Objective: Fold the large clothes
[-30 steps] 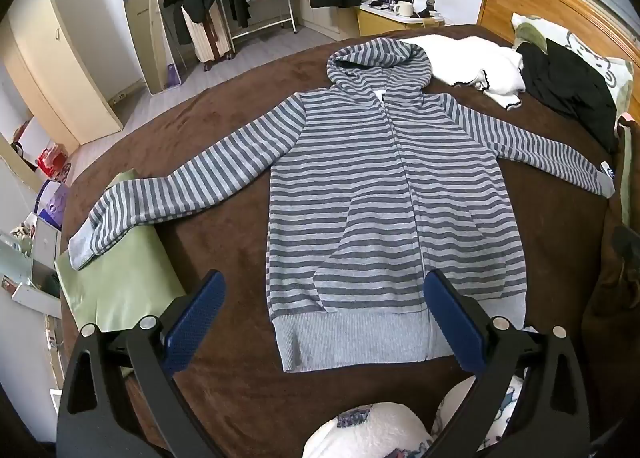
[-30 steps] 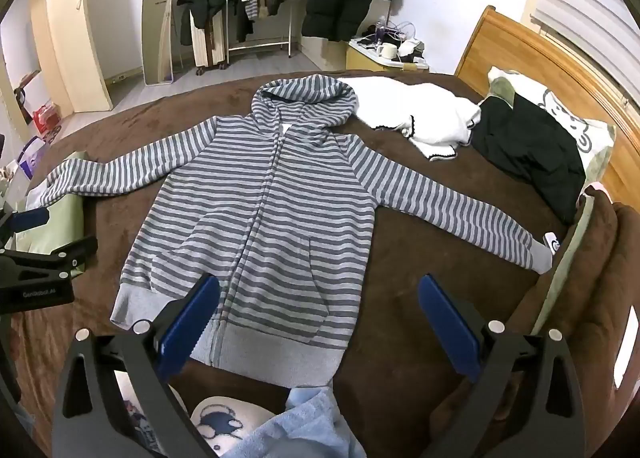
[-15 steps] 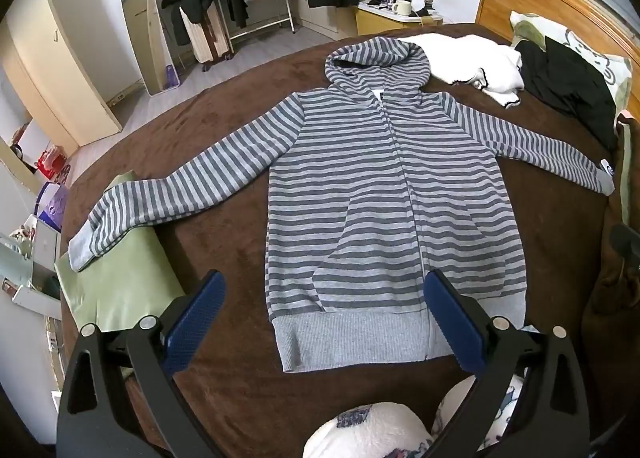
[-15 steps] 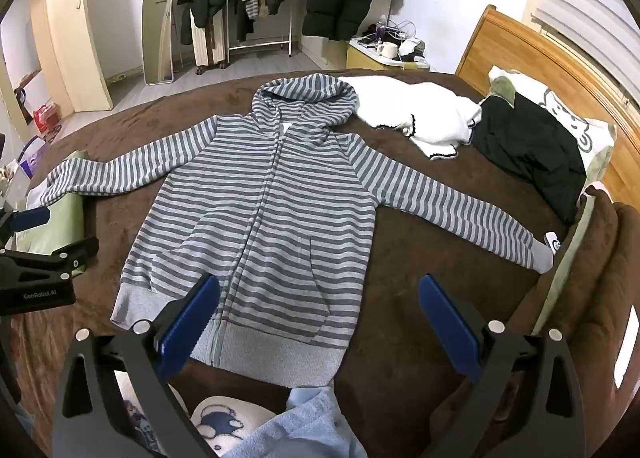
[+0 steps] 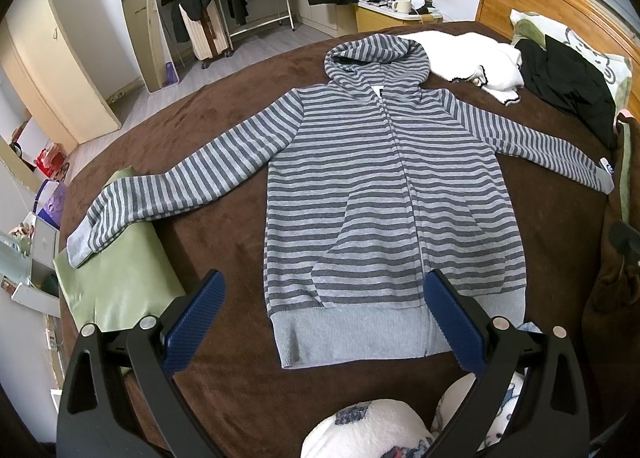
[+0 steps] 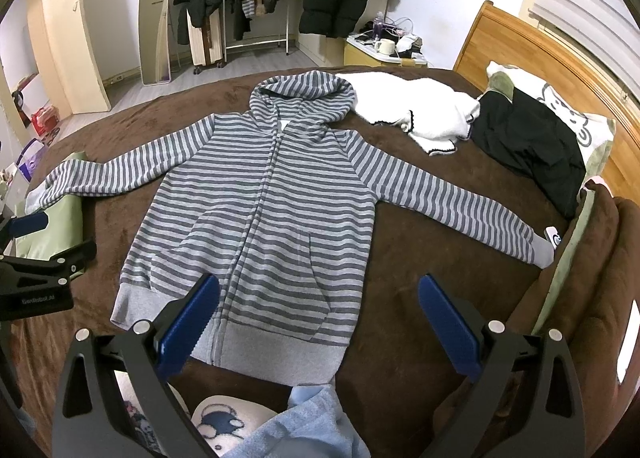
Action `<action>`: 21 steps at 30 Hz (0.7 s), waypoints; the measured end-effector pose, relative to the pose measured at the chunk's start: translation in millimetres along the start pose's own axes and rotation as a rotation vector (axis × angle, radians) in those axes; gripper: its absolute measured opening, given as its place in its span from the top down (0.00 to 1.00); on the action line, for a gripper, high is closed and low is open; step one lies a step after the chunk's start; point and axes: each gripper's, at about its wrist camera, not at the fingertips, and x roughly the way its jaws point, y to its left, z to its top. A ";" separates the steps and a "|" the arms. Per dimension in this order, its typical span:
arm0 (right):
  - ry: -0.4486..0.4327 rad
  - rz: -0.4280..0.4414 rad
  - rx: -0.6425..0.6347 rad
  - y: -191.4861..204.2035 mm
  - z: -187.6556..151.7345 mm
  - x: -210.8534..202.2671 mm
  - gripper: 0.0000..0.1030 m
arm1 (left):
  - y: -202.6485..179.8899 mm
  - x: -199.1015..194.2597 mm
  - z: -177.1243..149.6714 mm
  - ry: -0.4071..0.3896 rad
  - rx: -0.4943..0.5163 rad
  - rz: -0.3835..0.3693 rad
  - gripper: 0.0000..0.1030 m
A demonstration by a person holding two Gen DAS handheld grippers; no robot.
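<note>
Bed: a brown blanket (image 5: 224, 138) is covering it, with a wooden headboard (image 6: 532, 54) standing at 2 o'clock in the right wrist view.
Hoodie: the striped hoodie (image 5: 384, 194) is lying flat and zipped in the middle of the blanket, hood pointing to 12 o'clock, both sleeves spreading outward, hem lying nearest the tongs.
Other clothes: a white garment (image 6: 416, 114) is touching the hood at 1 o'clock; a black garment (image 6: 528, 146) is lying beside it.
Green cloth: a green cloth (image 5: 116, 282) is lying under the left cuff at 9 o'clock.
Left tongs: the left gripper (image 5: 324, 318) is hovering over the hem, fingers spread wide, holding nothing.
Right tongs: the right gripper (image 6: 318, 320) is hovering over the hem's right corner, fingers gaping, holding nothing.
Room: bare blanket is showing along the hem and between the body and each sleeve.
</note>
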 end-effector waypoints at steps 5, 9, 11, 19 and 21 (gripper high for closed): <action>0.002 0.004 0.004 -1.9 0.7 0.0 0.05 | 0.6 -0.2 0.2 -0.001 0.003 -0.001 0.06; 0.006 0.008 0.017 -4.2 -3.9 2.0 0.05 | 0.9 -0.9 0.7 -0.001 0.001 0.000 0.06; 0.007 0.007 0.018 -4.6 -3.0 1.7 0.05 | 0.7 -0.6 0.7 0.000 0.004 0.002 0.06; 0.009 0.008 0.016 -2.6 -3.5 2.5 0.05 | 1.7 1.1 -0.9 0.004 0.004 0.005 0.06; 0.009 0.008 0.012 -1.9 -4.4 2.4 0.05 | 2.1 0.4 -1.3 0.002 0.003 0.007 0.06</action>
